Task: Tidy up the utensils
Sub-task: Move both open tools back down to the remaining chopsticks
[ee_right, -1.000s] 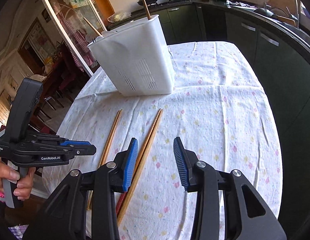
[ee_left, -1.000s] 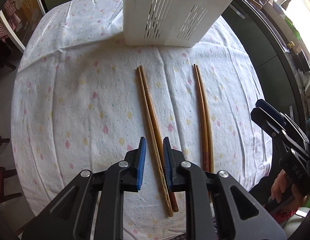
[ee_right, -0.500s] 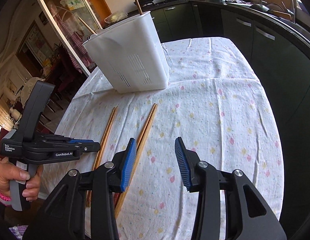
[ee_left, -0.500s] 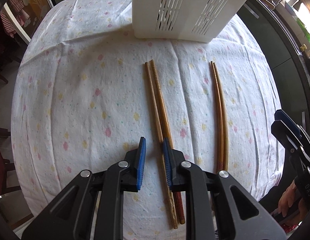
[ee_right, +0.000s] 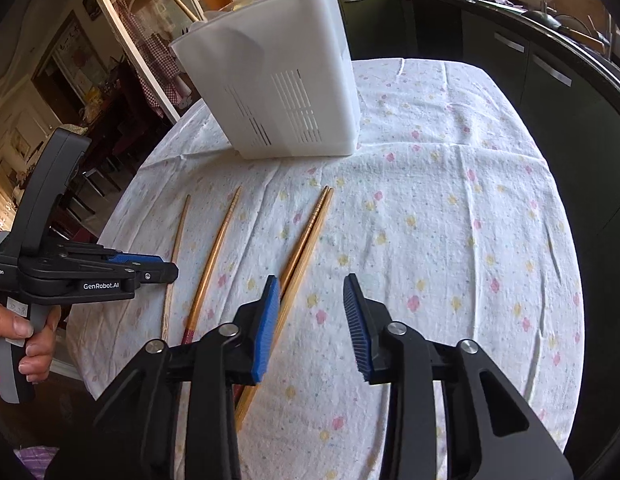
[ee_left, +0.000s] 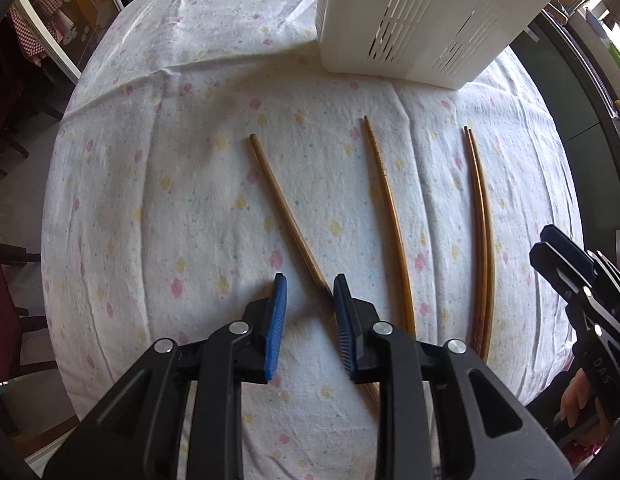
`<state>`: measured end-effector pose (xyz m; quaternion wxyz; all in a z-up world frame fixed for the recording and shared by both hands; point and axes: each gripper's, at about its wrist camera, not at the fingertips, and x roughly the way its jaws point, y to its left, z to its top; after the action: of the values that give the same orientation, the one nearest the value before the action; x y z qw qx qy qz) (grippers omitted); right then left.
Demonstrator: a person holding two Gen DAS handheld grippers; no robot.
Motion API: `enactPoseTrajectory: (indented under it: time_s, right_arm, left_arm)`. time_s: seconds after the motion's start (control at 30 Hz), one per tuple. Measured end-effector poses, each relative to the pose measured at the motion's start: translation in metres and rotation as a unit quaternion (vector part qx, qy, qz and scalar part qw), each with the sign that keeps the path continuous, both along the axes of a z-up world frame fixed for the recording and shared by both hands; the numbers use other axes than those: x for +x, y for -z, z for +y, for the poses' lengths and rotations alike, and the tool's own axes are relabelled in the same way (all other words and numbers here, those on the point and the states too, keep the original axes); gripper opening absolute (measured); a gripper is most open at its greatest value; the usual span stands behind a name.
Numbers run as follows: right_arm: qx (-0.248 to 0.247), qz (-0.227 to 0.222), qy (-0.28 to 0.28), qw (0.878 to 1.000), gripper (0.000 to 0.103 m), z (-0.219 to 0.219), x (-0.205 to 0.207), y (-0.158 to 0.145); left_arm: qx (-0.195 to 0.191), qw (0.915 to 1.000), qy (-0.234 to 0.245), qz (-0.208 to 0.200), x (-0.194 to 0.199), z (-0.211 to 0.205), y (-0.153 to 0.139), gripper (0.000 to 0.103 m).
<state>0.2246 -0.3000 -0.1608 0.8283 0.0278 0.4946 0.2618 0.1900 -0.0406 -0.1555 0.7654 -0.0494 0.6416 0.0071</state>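
Note:
Several wooden chopsticks lie on the flowered tablecloth [ee_left: 150, 200] in front of a white slotted basket [ee_left: 410, 20]. My left gripper [ee_left: 310, 280] points down over a slanted chopstick [ee_left: 286, 208]. Its jaws are opening; the stick runs under the right pad, not pinched. A single chopstick [ee_left: 390, 216] and a pair [ee_left: 482, 232] lie to the right. My right gripper [ee_right: 310, 280] hovers low with its jaws closing on nothing but cloth. The chopstick pair [ee_right: 310, 232] passes under its left finger. The left gripper [ee_right: 166, 268], held by a hand [ee_right: 26, 344], also shows there.
The basket [ee_right: 282, 92] stands at the table's far side with chopsticks [ee_right: 182, 2] sticking out of it. Dark kitchen cabinets [ee_right: 550, 60] curve along the right of the table. Chairs and a glass door stand beyond the left edge.
The two chopsticks under my left gripper have split: one swung its far end leftward and lies slanted. The left jaws widened slightly. My right gripper sank closer to the cloth and its jaws narrowed.

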Motion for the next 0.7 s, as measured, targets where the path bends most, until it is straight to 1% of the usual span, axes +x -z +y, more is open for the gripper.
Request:
enactPoseTrajectory:
  time_s: [0.03, 0.17, 0.23, 0.3, 0.37, 0.43, 0.47, 0.5, 0.57, 0.63, 0.7]
  right_arm:
    - [-0.005, 0.003, -0.002, 1.0, 0.024, 0.005, 0.002, 0.003]
    - [-0.026, 0.026, -0.008, 0.999, 0.024, 0.018, 0.011, 0.016]
    - [-0.042, 0.027, -0.005, 0.999, 0.024, 0.022, 0.013, 0.021]
    - [-0.047, 0.029, -0.006, 0.998, 0.024, 0.025, 0.015, 0.023]
    - [-0.051, 0.028, -0.005, 0.998, 0.024, 0.026, 0.015, 0.023]
    - [-0.08, 0.015, -0.004, 0.997, 0.025, 0.031, 0.016, 0.022]
    - [-0.08, 0.015, -0.004, 0.997, 0.025, 0.031, 0.016, 0.022]
    - [-0.094, 0.014, -0.007, 0.995, 0.025, 0.035, 0.017, 0.022]
    - [-0.097, 0.015, -0.009, 0.995, 0.025, 0.038, 0.016, 0.021]
    - [-0.112, 0.014, -0.019, 0.993, 0.026, 0.046, 0.016, 0.023]
    - [-0.136, 0.0, -0.022, 0.99, 0.026, 0.057, 0.017, 0.024]
  left_arm:
    - [0.001, 1.0, 0.002, -0.002, -0.001, 0.001, 0.0, 0.024]
    - [0.001, 0.9999, 0.015, -0.006, -0.002, -0.006, 0.0, 0.026]
    - [0.0, 0.9998, 0.019, -0.007, -0.001, -0.012, 0.0, 0.026]
    - [-0.003, 0.9997, 0.022, -0.007, 0.0, -0.014, 0.001, 0.027]
    - [-0.005, 0.9997, 0.025, -0.008, 0.0, -0.016, 0.001, 0.027]
    - [-0.005, 0.9996, 0.028, -0.009, 0.0, -0.015, 0.001, 0.027]
    - [-0.006, 0.9995, 0.028, -0.009, 0.0, -0.014, 0.001, 0.027]
    - [-0.008, 0.9995, 0.029, -0.009, 0.0, -0.014, 0.0, 0.027]
    - [-0.008, 0.9995, 0.03, -0.011, 0.001, -0.013, 0.0, 0.027]
    - [-0.007, 0.9994, 0.031, -0.011, 0.0, -0.011, -0.001, 0.027]
    - [-0.007, 0.9994, 0.032, -0.01, 0.0, -0.009, -0.001, 0.027]
